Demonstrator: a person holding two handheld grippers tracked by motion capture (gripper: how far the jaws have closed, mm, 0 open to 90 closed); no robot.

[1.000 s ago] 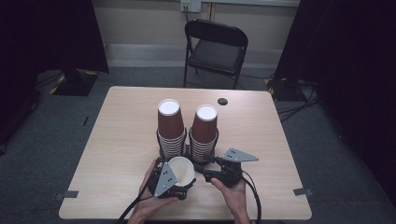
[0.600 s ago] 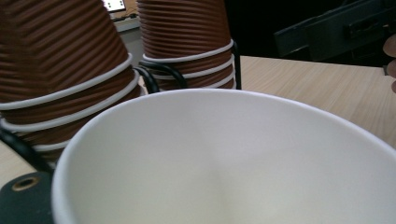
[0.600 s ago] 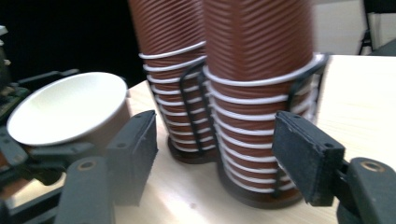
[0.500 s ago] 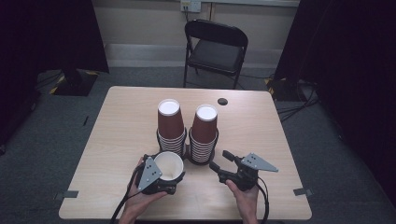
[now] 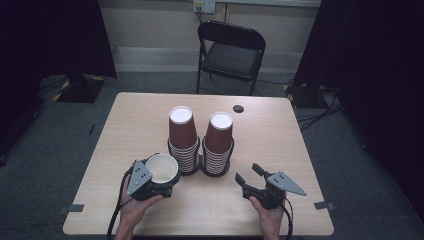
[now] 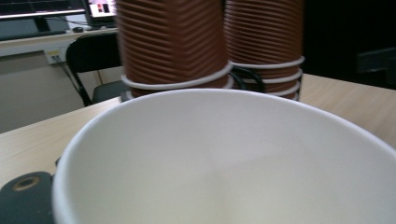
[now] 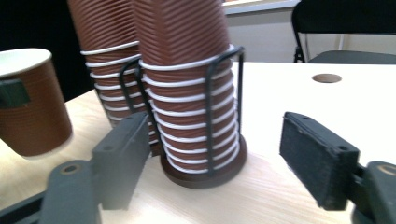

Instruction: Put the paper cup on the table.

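A pale wooden surface [image 5: 140, 125] stands in a dim room with dark curtains at both sides and a black folding chair [image 5: 231, 50] behind it. Near the middle, 2 wire holders carry 2 stacks of brown ribbed cups [image 5: 200, 140], upside down, touching side by side.

A second ago both tools sat close together in front of the stacks, meeting at a single cup. Now they are well apart. The left tool [image 5: 159, 186] has carried the paper cup [image 5: 162, 170] off to the left and holds it upright, mouth up, just beside the left stack; in the left gripper view its white inside [image 6: 224, 163] lies right before the camera, and the right gripper view shows a dark pad [image 7: 13, 92] pressed on its side. The right tool [image 5: 249, 175] has drawn back to the right, its jaws spread wide with nothing between them, aimed at the right stack [image 7: 191, 93].

I judge that 1 cup has been freed and passed wholly to the left tool. What seems to come next is setting it down on the surface, while the right tool is free for another cup.
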